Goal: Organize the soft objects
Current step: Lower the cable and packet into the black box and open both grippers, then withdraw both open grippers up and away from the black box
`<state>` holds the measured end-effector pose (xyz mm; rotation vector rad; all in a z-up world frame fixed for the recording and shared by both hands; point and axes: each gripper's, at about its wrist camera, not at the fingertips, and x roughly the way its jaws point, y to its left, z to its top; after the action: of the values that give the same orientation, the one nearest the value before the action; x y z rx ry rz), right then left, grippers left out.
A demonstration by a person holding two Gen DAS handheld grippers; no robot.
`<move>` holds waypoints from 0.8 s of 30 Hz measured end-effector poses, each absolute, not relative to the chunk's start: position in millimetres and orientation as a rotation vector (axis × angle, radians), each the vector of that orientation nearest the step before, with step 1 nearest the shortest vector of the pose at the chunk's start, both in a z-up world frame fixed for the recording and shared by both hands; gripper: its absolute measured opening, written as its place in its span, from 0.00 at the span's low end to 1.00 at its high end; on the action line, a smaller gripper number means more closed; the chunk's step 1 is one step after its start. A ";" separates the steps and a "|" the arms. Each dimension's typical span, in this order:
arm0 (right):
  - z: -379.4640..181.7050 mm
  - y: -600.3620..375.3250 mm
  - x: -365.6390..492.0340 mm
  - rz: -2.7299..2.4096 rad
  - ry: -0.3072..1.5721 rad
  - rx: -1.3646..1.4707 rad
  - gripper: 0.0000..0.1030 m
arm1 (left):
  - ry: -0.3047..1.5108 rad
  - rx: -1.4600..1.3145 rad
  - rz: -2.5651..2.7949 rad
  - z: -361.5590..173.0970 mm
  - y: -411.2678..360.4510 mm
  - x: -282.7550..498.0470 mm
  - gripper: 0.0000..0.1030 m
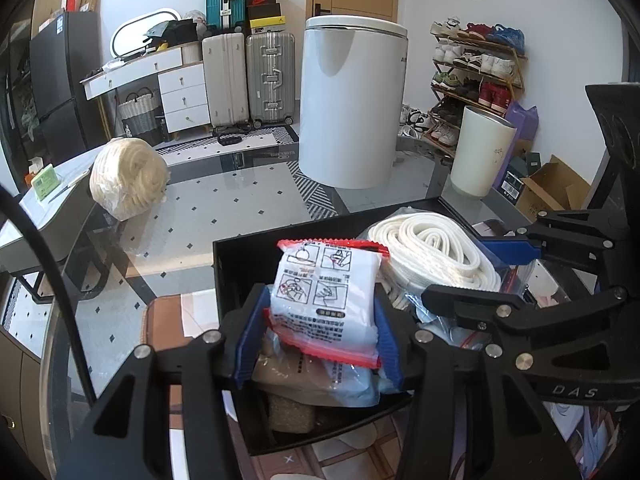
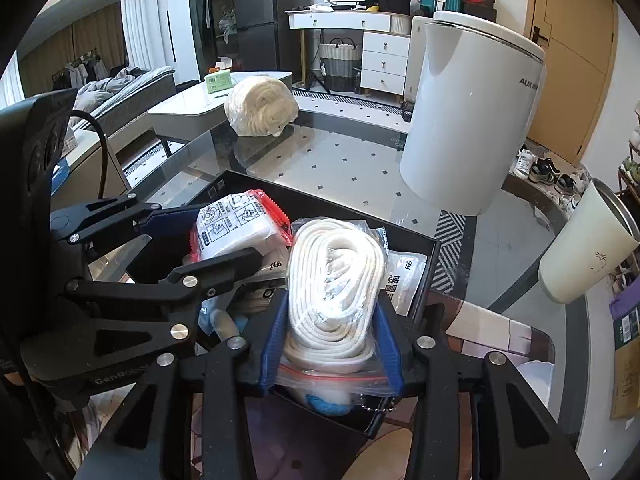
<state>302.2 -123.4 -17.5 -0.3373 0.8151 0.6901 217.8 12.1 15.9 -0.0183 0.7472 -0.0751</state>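
Here both claws grip soft packs over the black tray (image 1: 224, 264).
The left gripper (image 1: 324, 334) clenches the red-edged white packet (image 1: 324, 300) at lower centre; the right gripper (image 2: 332, 338) clamps the bagged rope coil (image 2: 336, 280), long axis running up-frame. The loose rope bundle (image 1: 128, 178) sits far upper left, nearer the left claw.

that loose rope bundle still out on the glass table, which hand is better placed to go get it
Probably left. The bagged rope bundle lies far left on the glass table. Both are full, though: left gripper clamps the white packet, right gripper the coiled rope.
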 end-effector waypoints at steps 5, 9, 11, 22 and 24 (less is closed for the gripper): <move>-9.6 -135.7 292.8 0.687 0.749 -0.326 0.57 | 0.729 0.036 -0.061 20.3 4.2 205.8 0.73; 5.9 -156.2 278.3 0.655 0.670 -0.276 0.72 | 0.689 0.019 -0.067 29.7 5.4 187.8 0.82; 11.3 -165.3 269.1 0.648 0.639 -0.253 0.84 | 0.682 0.002 -0.050 31.9 10.4 179.1 0.82; 13.3 -186.3 216.9 0.684 0.512 -0.181 0.99 | 0.573 -0.068 0.002 42.9 29.7 122.6 1.00; 12.8 -188.2 210.0 0.685 0.489 -0.163 0.99 | 0.564 -0.066 0.009 42.4 30.8 116.2 1.00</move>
<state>210.0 -188.2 12.8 -0.1632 0.4885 0.6848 116.2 30.8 42.4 -0.0661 0.5642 0.0094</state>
